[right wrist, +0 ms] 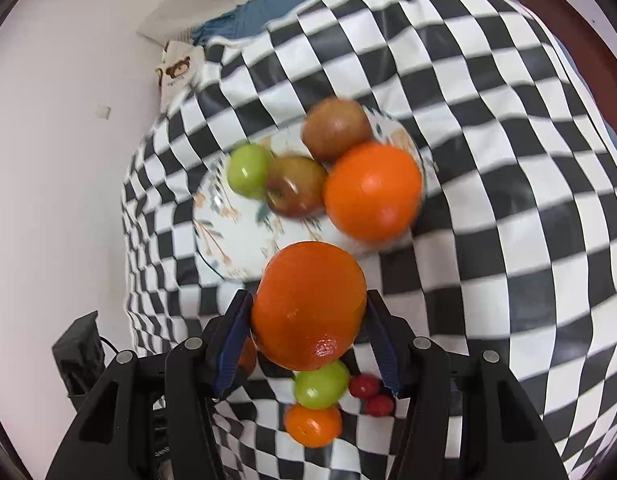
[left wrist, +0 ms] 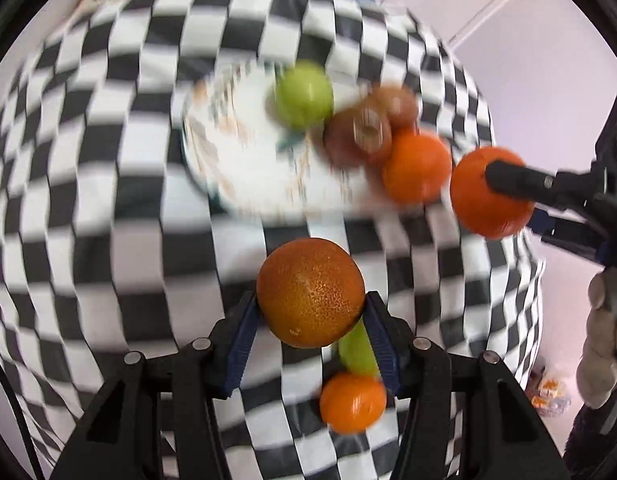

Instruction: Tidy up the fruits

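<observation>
Left wrist view: left gripper (left wrist: 310, 312) clamps a dark orange (left wrist: 310, 292) between its jaws; right gripper (right wrist: 308, 314) grips a bright orange (right wrist: 308, 304).

Four oranges (right wrist: 308, 304), two green apples (right wrist: 248, 174), two reddish-brown apples (right wrist: 296, 192), two small red fruits (right wrist: 364, 386) and one plate (right wrist: 236, 240).
</observation>
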Motion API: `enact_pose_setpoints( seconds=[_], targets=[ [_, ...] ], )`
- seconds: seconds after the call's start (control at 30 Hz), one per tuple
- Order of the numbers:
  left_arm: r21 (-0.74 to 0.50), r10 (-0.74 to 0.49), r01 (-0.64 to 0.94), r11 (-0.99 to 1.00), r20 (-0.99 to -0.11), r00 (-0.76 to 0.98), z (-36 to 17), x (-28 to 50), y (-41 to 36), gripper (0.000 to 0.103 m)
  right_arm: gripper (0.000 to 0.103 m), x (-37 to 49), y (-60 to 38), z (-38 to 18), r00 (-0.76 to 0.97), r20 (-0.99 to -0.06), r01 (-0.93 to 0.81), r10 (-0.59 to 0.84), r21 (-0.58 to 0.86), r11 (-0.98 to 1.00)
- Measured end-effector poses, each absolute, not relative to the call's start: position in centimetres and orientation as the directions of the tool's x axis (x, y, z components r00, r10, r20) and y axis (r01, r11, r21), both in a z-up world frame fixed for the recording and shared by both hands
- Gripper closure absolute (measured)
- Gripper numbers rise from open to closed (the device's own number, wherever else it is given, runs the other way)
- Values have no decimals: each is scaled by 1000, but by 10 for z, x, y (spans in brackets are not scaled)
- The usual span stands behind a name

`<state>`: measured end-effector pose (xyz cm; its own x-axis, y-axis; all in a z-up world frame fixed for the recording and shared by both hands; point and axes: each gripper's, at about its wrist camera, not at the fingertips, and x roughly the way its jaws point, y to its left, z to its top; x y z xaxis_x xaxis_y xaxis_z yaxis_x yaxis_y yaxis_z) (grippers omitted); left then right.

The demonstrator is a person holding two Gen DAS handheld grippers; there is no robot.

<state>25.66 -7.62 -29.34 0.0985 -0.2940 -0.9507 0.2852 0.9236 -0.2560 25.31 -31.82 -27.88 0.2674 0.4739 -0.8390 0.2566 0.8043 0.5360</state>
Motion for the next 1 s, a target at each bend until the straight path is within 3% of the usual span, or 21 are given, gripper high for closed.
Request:
enact_pose_setpoints(
  seconds=[0.2,0.37,0.6,0.8,1.0],
  targets=[
    [-220,-260,249,943,-955,142,-296,346,-74,52,44,325,-309,-257,311,-851,203,423,495,845],
    [-177,-205,207,962,-972,119,-321,390,-67,52,44,395,-285,-274,260,-895,171,363,412,895],
    [-161,-180,186,969,-979,91,-335,407,-62,52,44,436,-253,-327,112,-952,120,283,296,948],
    [-154,-167,187,970,-984,56,-343,421,-70,50,44,441,-247,-329,67,-964,68,257,262,963],
    [-141,-153,181,973,-987,55,-346,422,-83,49,44,454,-231,-338,58,-988,-4,142,142,990]
  ],
)
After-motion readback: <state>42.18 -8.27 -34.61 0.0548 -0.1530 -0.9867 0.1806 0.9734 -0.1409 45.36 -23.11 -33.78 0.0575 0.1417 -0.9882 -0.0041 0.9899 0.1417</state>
